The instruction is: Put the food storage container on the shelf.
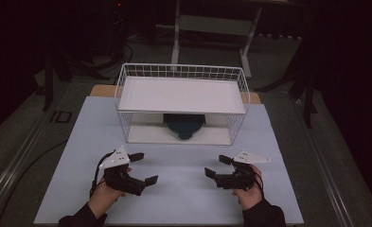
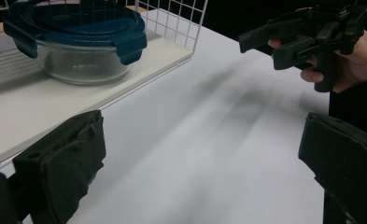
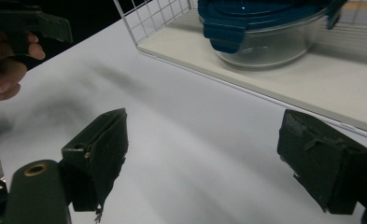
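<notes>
A glass bowl (image 2: 81, 60) with a blue snap lid (image 2: 74, 21) sits on the bottom shelf of a white wire rack (image 1: 181, 71) on the desk (image 1: 183, 189). The left hand-held gripper (image 1: 143, 168) and the right hand-held gripper (image 1: 217, 166) are both wide open and hold nothing. The bowl looks heavy, hard, slippery and easy to break. The blue lid clips look best to grab.

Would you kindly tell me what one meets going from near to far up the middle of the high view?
Left tongs and right tongs side by side → white table mat → lidded glass container on the lower shelf → wire rack's top shelf.
</notes>
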Tool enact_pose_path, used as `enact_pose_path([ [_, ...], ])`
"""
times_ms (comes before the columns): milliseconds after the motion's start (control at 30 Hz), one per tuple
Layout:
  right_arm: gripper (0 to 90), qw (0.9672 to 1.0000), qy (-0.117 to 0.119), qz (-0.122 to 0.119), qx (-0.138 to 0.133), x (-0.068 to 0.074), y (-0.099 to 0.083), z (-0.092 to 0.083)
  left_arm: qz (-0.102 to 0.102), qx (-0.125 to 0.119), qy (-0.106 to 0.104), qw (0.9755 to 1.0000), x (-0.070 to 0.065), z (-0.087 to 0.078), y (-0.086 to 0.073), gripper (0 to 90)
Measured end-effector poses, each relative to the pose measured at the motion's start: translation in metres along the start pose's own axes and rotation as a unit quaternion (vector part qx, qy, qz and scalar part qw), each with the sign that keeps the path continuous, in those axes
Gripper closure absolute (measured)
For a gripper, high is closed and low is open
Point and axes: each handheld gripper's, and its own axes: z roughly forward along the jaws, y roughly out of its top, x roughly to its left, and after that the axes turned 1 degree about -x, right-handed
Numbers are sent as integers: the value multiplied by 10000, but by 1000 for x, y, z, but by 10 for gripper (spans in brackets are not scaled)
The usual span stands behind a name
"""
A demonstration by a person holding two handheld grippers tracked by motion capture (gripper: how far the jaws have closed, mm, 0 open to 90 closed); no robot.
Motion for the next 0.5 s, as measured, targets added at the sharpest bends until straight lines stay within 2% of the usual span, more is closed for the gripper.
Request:
enact_pose_path([
  [267, 163, 10000, -50, 84, 0, -4, -12, -17, -8, 0, 5, 10000, -1, -9, -5, 9],
  [500, 163, 9999, -123, 22, 24, -5, -19, -27, -28, 47, 35, 10000, -1, -13, -9, 9],
])
